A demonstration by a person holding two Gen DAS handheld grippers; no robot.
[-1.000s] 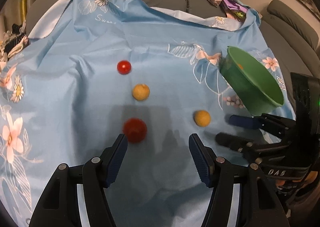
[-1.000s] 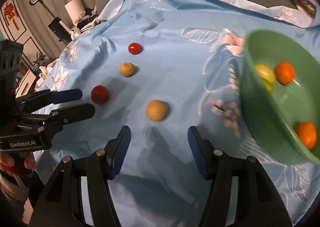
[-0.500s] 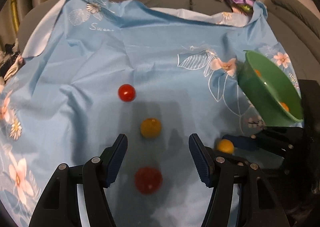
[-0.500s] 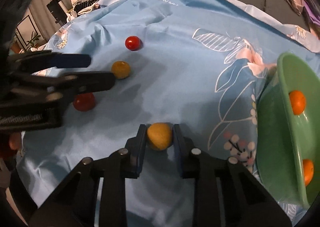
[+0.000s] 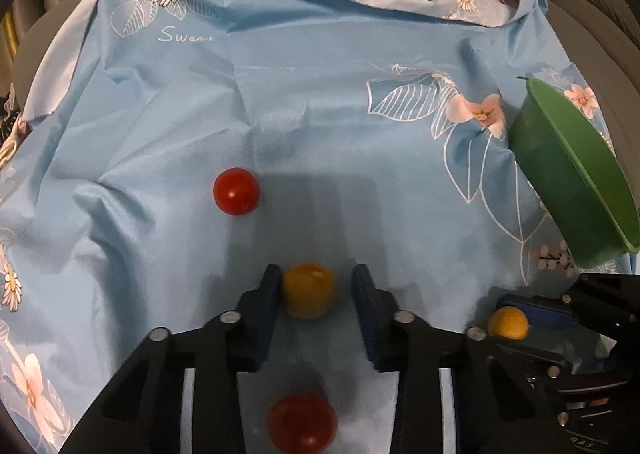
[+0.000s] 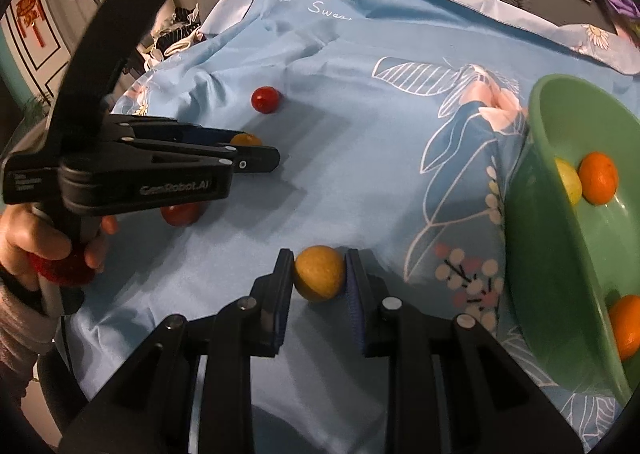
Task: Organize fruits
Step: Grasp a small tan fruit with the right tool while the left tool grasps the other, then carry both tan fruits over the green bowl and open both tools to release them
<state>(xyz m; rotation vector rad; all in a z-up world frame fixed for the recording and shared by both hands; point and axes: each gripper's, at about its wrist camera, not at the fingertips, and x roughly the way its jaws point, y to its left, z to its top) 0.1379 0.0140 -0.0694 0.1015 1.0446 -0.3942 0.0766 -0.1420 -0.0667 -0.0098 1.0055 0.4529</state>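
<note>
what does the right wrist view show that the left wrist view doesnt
Only the right wrist view: the fruits inside the green bowl, two oranges and a pale yellow fruit, plus the hand holding the left gripper.
Only the left wrist view: nothing distinct.
Both: blue floral cloth, two red tomatoes, and each gripper's jaws around a yellow fruit.

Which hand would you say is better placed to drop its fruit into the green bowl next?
Right: the right tongs grip a yellow fruit right beside the green bowl, whereas the left tongs, around the other yellow fruit, sit farther across the cloth.
</note>
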